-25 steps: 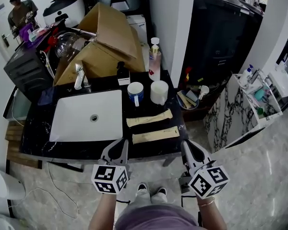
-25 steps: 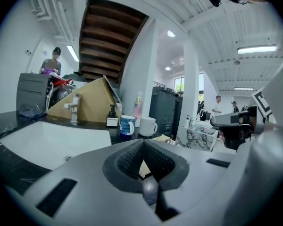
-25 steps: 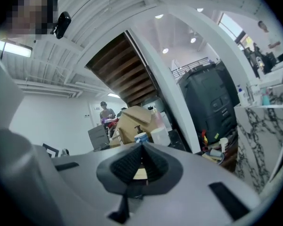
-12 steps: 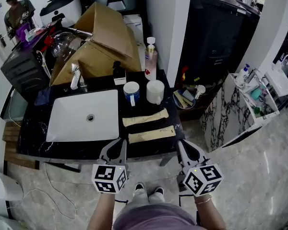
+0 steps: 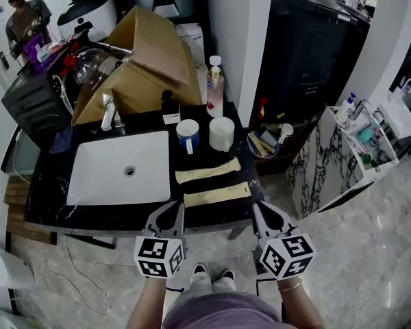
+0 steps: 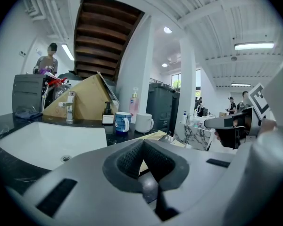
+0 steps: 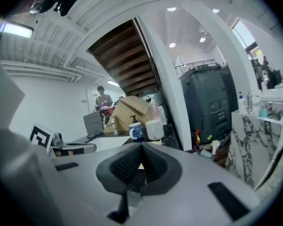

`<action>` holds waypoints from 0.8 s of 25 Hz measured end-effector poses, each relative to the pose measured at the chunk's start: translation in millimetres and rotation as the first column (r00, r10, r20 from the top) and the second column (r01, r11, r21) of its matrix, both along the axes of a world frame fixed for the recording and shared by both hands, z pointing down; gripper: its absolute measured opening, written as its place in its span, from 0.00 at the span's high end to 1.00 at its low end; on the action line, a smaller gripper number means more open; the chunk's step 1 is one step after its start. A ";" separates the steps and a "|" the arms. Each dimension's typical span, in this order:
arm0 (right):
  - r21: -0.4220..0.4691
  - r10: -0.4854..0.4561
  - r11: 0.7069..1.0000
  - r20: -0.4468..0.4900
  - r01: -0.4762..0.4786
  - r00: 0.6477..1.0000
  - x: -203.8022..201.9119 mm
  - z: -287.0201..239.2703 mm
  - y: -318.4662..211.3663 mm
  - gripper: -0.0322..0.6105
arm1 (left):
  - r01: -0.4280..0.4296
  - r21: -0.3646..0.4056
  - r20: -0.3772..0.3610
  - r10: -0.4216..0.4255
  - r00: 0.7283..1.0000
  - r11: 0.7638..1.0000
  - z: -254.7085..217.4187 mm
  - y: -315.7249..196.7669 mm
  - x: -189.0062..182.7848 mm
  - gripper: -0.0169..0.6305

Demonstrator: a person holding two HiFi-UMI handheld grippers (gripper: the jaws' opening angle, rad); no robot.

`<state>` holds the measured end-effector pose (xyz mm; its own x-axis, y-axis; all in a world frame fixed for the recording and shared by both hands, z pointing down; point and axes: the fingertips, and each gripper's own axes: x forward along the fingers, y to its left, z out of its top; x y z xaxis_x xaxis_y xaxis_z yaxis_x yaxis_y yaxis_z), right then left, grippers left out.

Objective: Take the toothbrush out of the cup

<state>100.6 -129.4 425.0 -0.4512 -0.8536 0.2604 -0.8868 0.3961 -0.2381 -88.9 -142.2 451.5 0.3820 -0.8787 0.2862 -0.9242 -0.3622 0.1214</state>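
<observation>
Head view: left gripper (image 5: 171,208) and right gripper (image 5: 259,210) hover well short of the blue mug (image 5: 188,134), where a pale speck may be the toothbrush (image 5: 189,142); left, then right gripper view: jaws pressed together on nothing, mug far ahead, removal unconfirmed.

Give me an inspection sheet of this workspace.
Surface: black countertop with white sink basin and faucet.
Job's things: blue cup beside white cup, both upright; toothbrush not made out.
Clutter: two beige packets, dark pump bottle, pink bottle, cardboard box.
Grippers: left gripper and right gripper, jaws shut, empty, at the counter's near edge.
Cables: thin cable on the floor, left.
Surroundings: person at back left; dark cabinet; marble shelf unit.
</observation>
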 end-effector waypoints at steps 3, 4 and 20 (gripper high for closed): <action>-0.003 -0.005 1.000 -0.007 0.005 1.000 -1.5 1.9 0.0 0.95 | -0.005 -0.011 0.002 0.005 1.000 1.000 4.7 1.2 0.4 0.97; -0.002 -0.006 1.000 -0.010 0.006 1.000 -1.9 1.9 -0.3 0.95 | -0.006 -0.014 0.003 0.006 1.000 1.000 5.8 1.1 0.5 0.97; -0.012 -0.018 1.000 -0.039 0.018 0.999 -4.1 8.7 -7.0 0.95 | -0.014 -0.047 0.015 0.015 1.000 0.999 16.6 -3.0 -0.9 0.97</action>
